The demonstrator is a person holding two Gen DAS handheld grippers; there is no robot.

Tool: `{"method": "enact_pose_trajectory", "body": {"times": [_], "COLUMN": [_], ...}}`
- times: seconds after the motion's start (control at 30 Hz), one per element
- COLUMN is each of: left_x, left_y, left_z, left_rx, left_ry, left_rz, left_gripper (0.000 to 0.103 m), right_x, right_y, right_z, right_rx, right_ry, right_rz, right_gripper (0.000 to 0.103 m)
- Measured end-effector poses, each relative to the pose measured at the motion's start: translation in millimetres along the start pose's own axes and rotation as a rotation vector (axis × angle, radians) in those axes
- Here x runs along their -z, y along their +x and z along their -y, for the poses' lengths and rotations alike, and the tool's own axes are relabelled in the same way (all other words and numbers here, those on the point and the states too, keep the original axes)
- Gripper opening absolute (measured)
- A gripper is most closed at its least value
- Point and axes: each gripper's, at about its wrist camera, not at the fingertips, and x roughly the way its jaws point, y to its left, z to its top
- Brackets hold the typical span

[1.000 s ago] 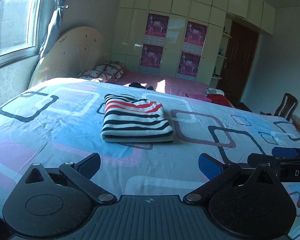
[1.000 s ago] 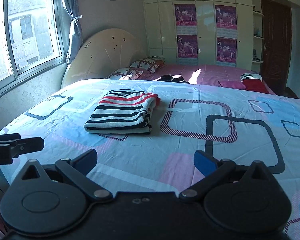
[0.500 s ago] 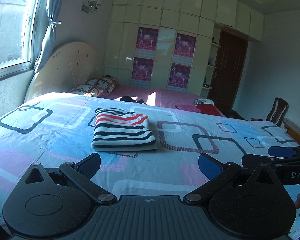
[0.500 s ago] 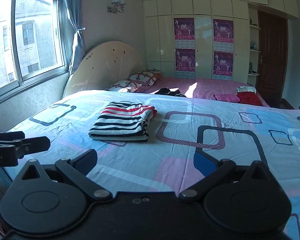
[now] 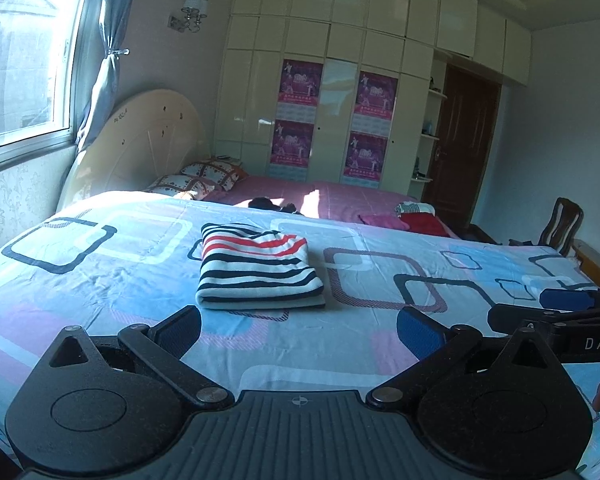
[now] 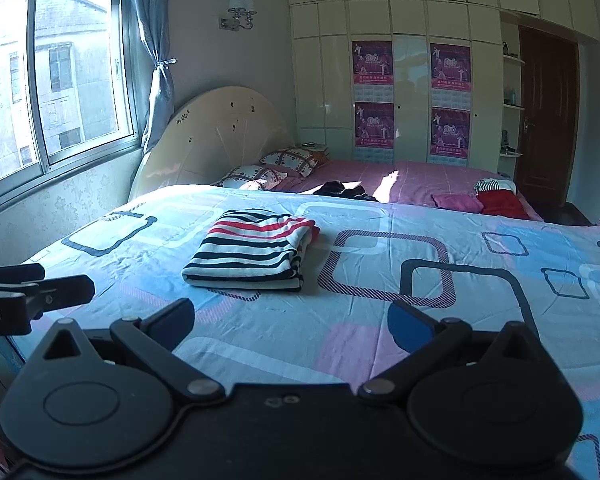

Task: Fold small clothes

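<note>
One folded striped shirt (image 5: 256,272) lies on the patterned bed sheet (image 5: 100,280). Two grippers are in view: the left gripper (image 5: 298,330) and the right gripper (image 6: 292,322), each with two blue-padded fingers. Two patterned pillows (image 6: 276,166) sit by the one headboard (image 6: 216,136). Four purple posters (image 6: 412,98) hang on the wardrobe. One wooden chair (image 5: 562,224) stands past the bed's right edge. One twin-shade wall lamp (image 6: 238,12) hangs beside one window (image 6: 52,84).

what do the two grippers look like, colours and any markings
Both match: black speckled bodies with two round discs, jointed black linkage arms with silver pivot screws, and blue finger pads. The left gripper has a ribbed grey centre plate with a small crosshair mark. The right gripper, seen side-on from the left wrist view, carries white lettering starting "DAS".
</note>
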Motion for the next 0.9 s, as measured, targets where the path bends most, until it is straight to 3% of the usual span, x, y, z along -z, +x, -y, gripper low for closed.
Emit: {"method": "enact_pose_trajectory", "body": {"times": [0.9], "left_x": [-4.6], "left_y": [9.6], "left_z": [4.2], "left_rx": [-0.011], "left_ry": [-0.001], "left_rz": [-0.005], "left_gripper": [0.103], "right_x": [-4.5], "right_y": [5.4], "right_z": [4.0], "right_rx": [-0.013], "right_ry": [-0.011], "right_rz": [-0.007], "right_gripper": [0.103]}}
